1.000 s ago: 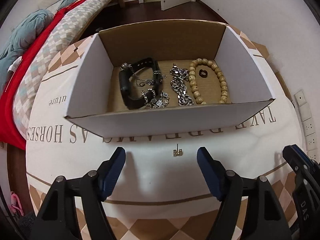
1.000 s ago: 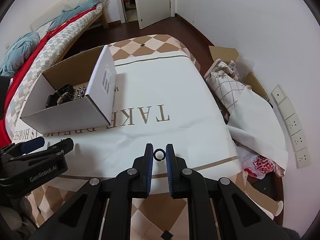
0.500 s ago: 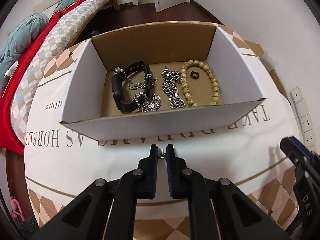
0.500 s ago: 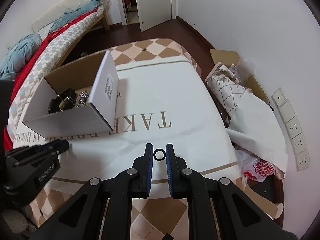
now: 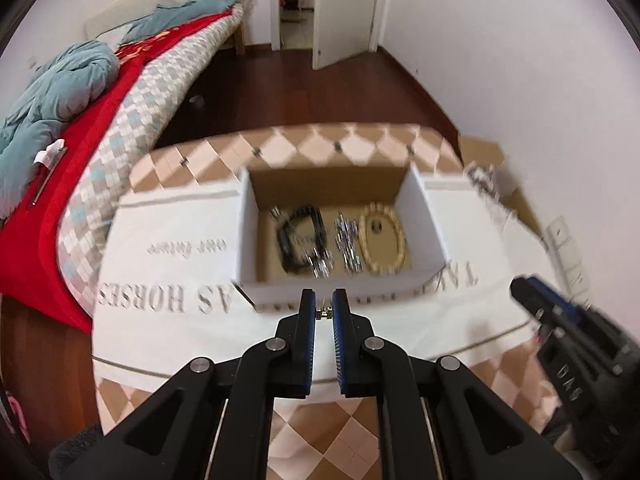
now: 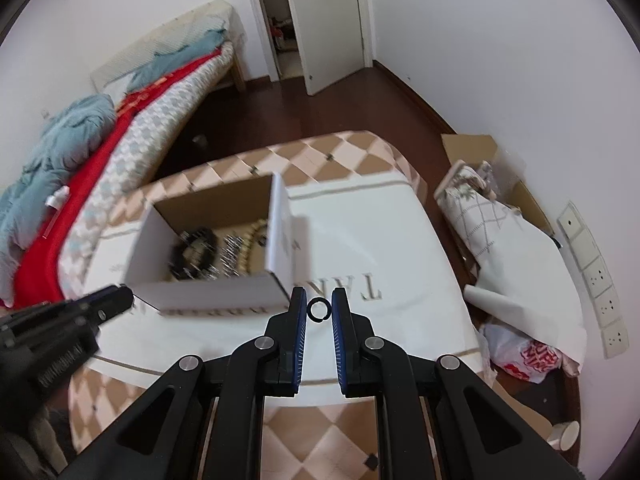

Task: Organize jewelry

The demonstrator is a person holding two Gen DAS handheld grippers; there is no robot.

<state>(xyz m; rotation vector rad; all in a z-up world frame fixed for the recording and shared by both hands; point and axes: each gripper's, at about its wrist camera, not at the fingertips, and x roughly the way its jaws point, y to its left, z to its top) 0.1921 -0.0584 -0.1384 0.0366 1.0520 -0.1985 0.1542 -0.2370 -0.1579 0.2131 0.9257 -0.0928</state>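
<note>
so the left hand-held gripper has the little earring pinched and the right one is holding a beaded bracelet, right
Not quite. The right hand-held gripper holds a small black ring, not a beaded bracelet; the right wrist view shows it between the fingers. The beaded bracelet lies in the cardboard box. The left hand-held gripper does pinch the little earring.

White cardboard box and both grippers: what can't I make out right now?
- White cardboard box contents, both wrist views: motion blur smears the chains and black strap together.
- Small gold piece in the left gripper: too small to identify.
- Thin black ring in the right gripper: whether it is lifted off the tablecloth is unclear.
</note>
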